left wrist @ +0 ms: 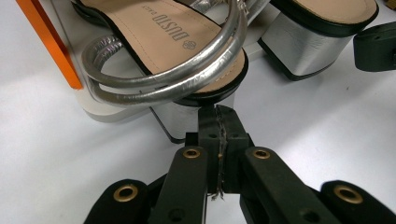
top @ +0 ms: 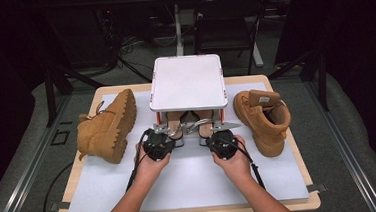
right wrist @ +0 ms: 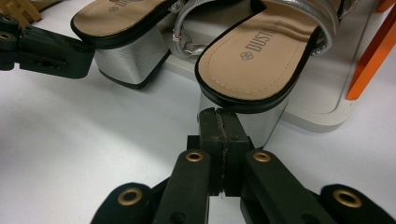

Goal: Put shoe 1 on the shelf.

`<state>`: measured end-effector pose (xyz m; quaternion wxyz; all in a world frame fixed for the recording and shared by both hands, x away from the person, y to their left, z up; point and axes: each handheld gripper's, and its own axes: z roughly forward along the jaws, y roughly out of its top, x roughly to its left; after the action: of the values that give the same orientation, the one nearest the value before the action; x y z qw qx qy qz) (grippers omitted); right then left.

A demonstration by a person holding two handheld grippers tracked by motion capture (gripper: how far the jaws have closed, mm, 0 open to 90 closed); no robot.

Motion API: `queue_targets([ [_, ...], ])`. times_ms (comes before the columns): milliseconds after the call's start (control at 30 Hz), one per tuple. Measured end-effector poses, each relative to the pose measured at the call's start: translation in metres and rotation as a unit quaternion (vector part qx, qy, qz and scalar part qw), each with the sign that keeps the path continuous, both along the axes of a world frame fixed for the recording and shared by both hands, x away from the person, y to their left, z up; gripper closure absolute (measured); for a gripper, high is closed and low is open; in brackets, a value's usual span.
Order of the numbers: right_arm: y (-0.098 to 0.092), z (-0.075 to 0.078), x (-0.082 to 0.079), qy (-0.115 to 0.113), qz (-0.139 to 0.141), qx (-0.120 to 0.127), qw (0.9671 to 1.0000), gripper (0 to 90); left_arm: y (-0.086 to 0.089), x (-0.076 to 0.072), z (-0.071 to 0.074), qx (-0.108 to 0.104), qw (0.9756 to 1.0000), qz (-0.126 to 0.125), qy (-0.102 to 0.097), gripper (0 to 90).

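**Both grippers closed at the sandal heels**

The pair of sandals sits on the bottom shelf of a small white rack (top: pixel 187 81) with orange posts, at the middle of the white mat (top: pixel 191 181). Each sandal has a tan insole, black edging, metallic silver straps and a silver block heel. The left sandal (left wrist: pixel 177 42) and the right sandal (right wrist: pixel 261 60) lie side by side, long axes running front to back, heels toward the person and overhanging the shelf's near edge.

The left gripper (left wrist: pixel 219 116) has its jaws fully closed with nothing between them; the tips sit at the left sandal's heel. The right gripper (right wrist: pixel 219 119) is likewise closed and empty, tips at the right sandal's heel.

Open mat lies on the near side of the rack. A tan boot (top: pixel 108 126) lies on its side left of the rack, and a second tan boot (top: pixel 264 118) stands right of it.
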<state>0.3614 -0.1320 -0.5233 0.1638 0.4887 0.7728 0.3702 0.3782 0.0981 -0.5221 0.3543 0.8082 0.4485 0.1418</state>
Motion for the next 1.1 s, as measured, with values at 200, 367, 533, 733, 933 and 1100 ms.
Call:
queue_targets([
  [200, 0.001, 0.003, 0.000, -0.006, -0.001, 0.002, 1.0000, 90.0, -0.001, 0.002, 0.003, 0.002, 1.0000, 0.002, -0.003, 89.8],
  [367, 0.002, 0.006, 0.001, -0.016, 0.000, 0.006, 0.9998, 90.0, -0.005, 0.004, 0.007, 0.011, 0.9999, 0.004, -0.012, 89.8],
  [533, 0.003, 0.011, 0.004, -0.020, -0.005, -0.002, 0.9998, 90.0, -0.005, 0.010, 0.008, 0.007, 0.9998, 0.014, -0.013, 89.9],
  [733, 0.005, 0.010, 0.012, -0.022, -0.008, -0.010, 0.9997, 90.0, -0.003, 0.018, 0.004, 0.002, 0.9997, 0.023, -0.010, 89.9],
  [933, 0.010, 0.007, 0.018, -0.032, -0.010, -0.020, 0.9992, 90.0, -0.004, 0.026, 0.005, 0.004, 0.9996, 0.026, -0.013, 89.9],
  [1100, 0.009, 0.003, 0.025, -0.027, -0.017, -0.017, 0.9993, 90.0, -0.006, 0.031, 0.001, 0.001, 0.9995, 0.027, -0.016, 89.9],
])
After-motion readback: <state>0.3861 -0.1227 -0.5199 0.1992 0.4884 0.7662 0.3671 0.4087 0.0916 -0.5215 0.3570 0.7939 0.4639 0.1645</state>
